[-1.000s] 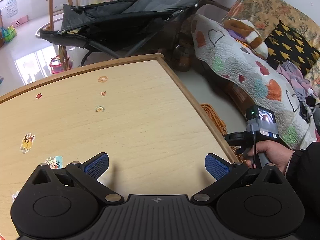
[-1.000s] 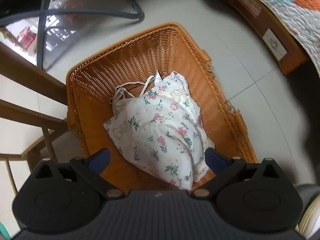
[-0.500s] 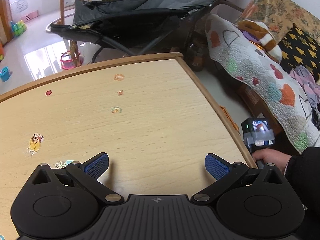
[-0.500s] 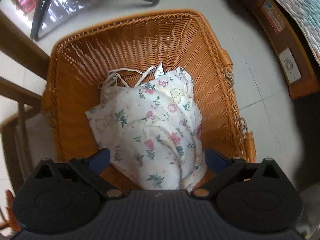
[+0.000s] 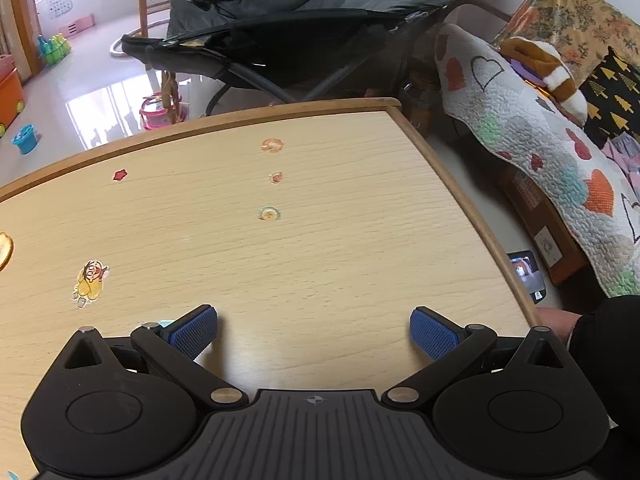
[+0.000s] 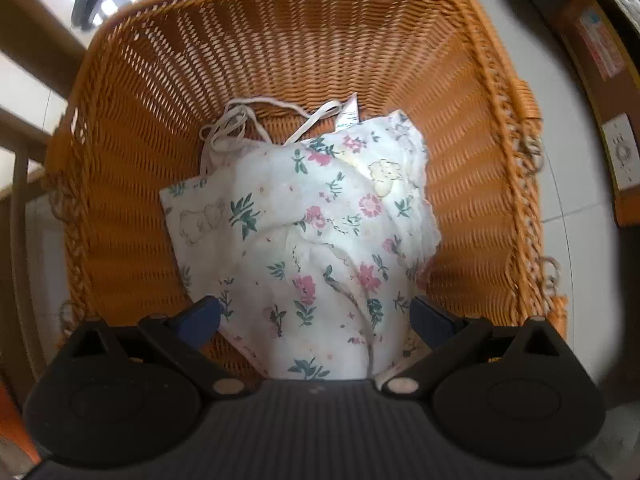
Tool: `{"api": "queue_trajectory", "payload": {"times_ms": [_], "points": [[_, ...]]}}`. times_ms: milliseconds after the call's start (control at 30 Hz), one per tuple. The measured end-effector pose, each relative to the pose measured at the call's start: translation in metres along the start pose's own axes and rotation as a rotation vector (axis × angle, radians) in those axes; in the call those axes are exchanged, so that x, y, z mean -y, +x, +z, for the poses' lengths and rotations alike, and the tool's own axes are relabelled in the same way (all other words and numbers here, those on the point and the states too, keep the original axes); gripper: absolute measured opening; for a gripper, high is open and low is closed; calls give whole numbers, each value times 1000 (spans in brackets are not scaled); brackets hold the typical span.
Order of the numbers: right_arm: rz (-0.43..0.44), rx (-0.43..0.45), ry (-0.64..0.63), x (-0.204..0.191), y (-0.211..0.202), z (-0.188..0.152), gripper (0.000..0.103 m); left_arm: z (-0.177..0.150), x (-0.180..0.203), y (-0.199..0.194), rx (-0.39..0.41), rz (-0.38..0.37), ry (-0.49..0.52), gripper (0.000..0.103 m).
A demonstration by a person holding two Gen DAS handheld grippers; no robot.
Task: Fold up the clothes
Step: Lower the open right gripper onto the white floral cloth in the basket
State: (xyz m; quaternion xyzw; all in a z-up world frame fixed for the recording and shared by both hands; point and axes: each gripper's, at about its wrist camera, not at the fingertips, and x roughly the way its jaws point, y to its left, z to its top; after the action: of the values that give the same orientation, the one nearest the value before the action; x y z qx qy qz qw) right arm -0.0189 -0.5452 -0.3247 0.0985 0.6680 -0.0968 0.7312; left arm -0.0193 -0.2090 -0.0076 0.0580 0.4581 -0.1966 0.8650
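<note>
Two grippers, both spread wide and holding nothing. The right gripper (image 6: 315, 319) hangs over an orange wicker basket (image 6: 132, 128), its fingers flanking a crumpled floral garment (image 6: 316, 232) lying at the basket's centre, white ties trailing toward 11 o'clock. The left gripper (image 5: 313, 333) hovers above a wooden table (image 5: 340, 200) dotted with stickers.

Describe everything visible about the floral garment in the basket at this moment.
The floral garment is white, thin-looking cloth printed with pink flowers, green leaves and faint bear outlines. It lies crumpled and unfolded on the floor of the orange wicker basket, with white tie strings and a small label at its far end. The right gripper hovers open, fingers either side of its near part, not gripping it.
</note>
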Motion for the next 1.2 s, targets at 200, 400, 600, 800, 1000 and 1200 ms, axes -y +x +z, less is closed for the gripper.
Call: {"api": "queue_trajectory", "payload": {"times_ms": [200, 400, 600, 800, 1000, 1200], "points": [[-30, -11, -30, -1, 20, 3, 102, 2, -5, 5, -5, 11, 7, 103], [-35, -13, -81, -8, 40, 4, 102, 5, 0, 7, 0, -4, 18, 103], [-59, -32, -168, -25, 68, 1, 102, 1, 14, 3, 4, -80, 63, 103], [-68, -45, -212, -36, 90, 0, 102, -2, 18, 1, 20, -155, 76, 103], [-87, -63, -225, -43, 106, -3, 102, -6, 26, 2, 37, -214, 106, 103], [-98, -65, -208, -42, 118, -12, 102, -7, 32, 2, 52, -245, 111, 103]]}}
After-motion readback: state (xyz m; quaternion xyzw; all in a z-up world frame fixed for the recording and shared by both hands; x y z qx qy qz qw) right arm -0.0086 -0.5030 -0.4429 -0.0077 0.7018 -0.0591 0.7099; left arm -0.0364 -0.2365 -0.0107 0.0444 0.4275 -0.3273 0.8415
